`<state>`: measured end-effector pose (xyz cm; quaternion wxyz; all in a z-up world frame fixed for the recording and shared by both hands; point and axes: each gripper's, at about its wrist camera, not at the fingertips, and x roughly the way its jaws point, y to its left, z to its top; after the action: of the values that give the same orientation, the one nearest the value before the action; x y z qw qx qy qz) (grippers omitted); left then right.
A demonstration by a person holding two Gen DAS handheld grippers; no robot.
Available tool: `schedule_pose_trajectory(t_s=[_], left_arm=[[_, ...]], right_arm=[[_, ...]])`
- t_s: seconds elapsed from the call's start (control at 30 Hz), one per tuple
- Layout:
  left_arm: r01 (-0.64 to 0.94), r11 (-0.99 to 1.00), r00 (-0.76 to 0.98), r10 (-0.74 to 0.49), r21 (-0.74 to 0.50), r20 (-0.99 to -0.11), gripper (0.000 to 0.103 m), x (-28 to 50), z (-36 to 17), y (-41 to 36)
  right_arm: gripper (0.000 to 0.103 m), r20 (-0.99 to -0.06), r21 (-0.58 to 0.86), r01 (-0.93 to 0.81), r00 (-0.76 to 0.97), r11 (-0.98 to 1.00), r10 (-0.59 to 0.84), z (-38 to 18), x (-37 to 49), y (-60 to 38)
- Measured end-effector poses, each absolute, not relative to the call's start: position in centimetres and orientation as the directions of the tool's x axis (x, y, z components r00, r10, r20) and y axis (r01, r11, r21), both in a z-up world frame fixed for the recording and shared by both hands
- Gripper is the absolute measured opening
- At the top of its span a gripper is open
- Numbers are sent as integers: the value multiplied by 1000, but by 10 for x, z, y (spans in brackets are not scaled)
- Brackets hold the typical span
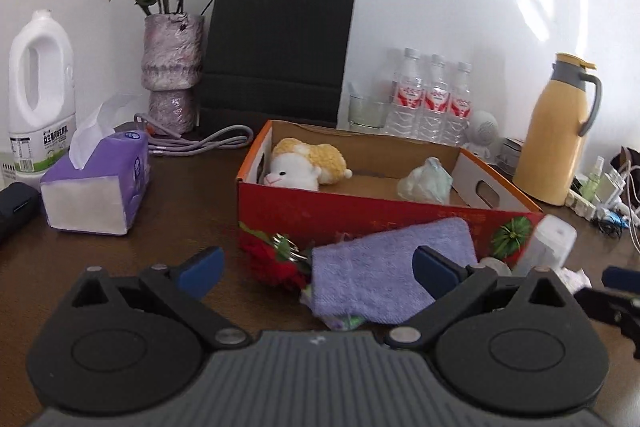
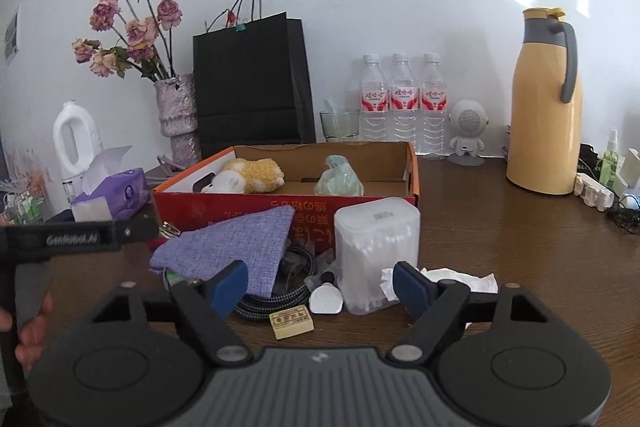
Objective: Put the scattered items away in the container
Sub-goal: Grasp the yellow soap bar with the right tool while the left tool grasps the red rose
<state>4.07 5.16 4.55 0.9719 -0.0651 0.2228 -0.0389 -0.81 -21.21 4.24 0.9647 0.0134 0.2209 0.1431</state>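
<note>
A red cardboard box (image 1: 360, 215) (image 2: 224, 207) stands open on the brown table, holding a plush sheep (image 1: 304, 163) (image 2: 248, 177) and a pale green bundle (image 1: 426, 181) (image 2: 339, 179). In front of it lie a purple cloth pouch (image 1: 384, 267) (image 2: 236, 247), a red fabric flower (image 1: 272, 259), a clear cotton-swab box (image 2: 374, 251) (image 1: 550, 241), a braided cable (image 2: 276, 295), a white earbud case (image 2: 327, 301), a small eraser (image 2: 291, 323) and crumpled tissue (image 2: 452, 277). My left gripper (image 1: 316, 267) is open just before the pouch. My right gripper (image 2: 320, 285) is open around the earbud case area.
A purple tissue pack (image 1: 96, 183), white jug (image 1: 40, 95), flower vase (image 1: 172, 67), black paper bag (image 1: 280, 47), glass (image 2: 340, 125), three water bottles (image 2: 402, 103), small speaker figure (image 2: 468, 131) and yellow thermos (image 2: 546, 103) line the back. A power strip and cables (image 2: 596, 193) lie far right.
</note>
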Motion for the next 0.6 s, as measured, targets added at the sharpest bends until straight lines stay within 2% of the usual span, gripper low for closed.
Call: schedule_pose_trajectory(t_s=[0.07, 0.13, 0.23, 0.37, 0.43, 0.47, 0.53, 0.6], left_arm=[[12, 980, 880, -104, -198, -463, 92, 64, 46, 65], [-31, 972, 854, -95, -234, -511, 76, 85, 45, 74], [-49, 970, 822, -97, -240, -561, 69, 104, 37, 80], [-72, 963, 821, -90, -259, -564, 67, 114, 32, 85], [-67, 961, 814, -102, -267, -571, 43, 116, 31, 86], [-75, 959, 811, -102, -274, -576, 38, 116, 30, 87], [-81, 951, 814, -110, -298, -570, 26, 115, 29, 90], [-78, 948, 822, -113, -307, -558, 19, 114, 31, 91]], right_arm=[[66, -451, 71, -291, 844, 954, 291, 38, -1, -203], [60, -479, 59, -309, 825, 949, 298, 31, 7, -196], [55, -519, 45, -325, 800, 945, 301, 22, 15, -190], [53, -568, 47, -325, 769, 944, 293, 11, 25, -188], [47, -585, 56, -342, 750, 938, 308, 7, 29, -186], [44, -593, 51, -348, 744, 936, 309, 6, 29, -184], [43, -598, 44, -360, 738, 932, 314, 5, 30, -182], [43, -600, 50, -361, 734, 931, 317, 3, 33, -182]])
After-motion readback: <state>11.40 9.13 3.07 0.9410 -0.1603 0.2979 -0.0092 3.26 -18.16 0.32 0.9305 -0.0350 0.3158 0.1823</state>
